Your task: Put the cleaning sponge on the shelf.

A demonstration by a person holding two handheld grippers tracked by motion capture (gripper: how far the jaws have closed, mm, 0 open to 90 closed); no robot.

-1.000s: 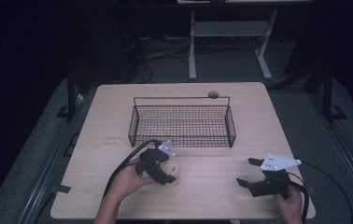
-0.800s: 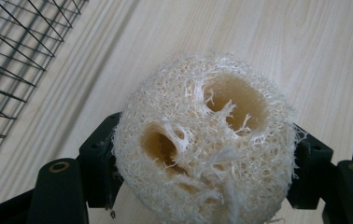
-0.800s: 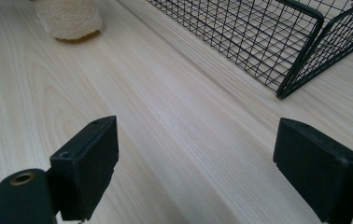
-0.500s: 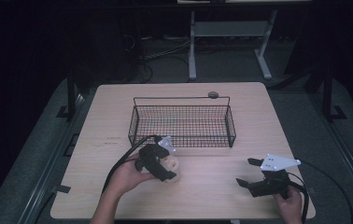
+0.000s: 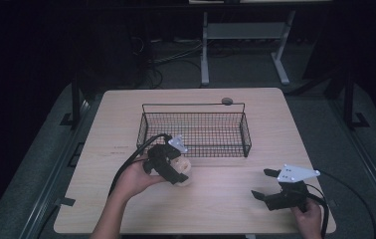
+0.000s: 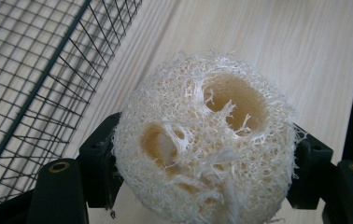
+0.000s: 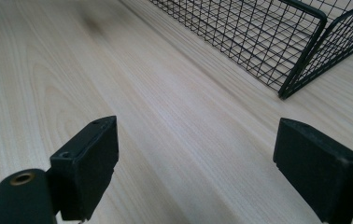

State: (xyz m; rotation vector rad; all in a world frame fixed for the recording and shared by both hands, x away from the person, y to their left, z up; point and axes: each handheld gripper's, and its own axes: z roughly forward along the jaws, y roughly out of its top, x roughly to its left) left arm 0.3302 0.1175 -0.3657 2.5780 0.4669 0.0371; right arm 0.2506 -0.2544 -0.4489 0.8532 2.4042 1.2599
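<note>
High view: left tongs (image 5: pixel 180 171) squeeze a loofah (image 6: pixel 202 140) at 7 o'clock of the basket (image 5: pixel 194 105); right tongs (image 5: pixel 264 183) gape wide over the worktop (image 5: pixel 116 129).

The wire basket (image 5: pixel 194 130) walls off mid-table; bare table (image 5: pixel 226 199) lies open between the tools.

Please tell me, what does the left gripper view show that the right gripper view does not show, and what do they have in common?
The left gripper view shows a pale loofah sponge, with two holes in its face, clamped between the left tongs, black jaws pressing on both sides of it. The right gripper view shows the right tongs wide open with nothing between the jaws, just bare wood. Both views share the black wire basket, seen from outside its mesh wall, and the light wooden table on which it stands.
</note>
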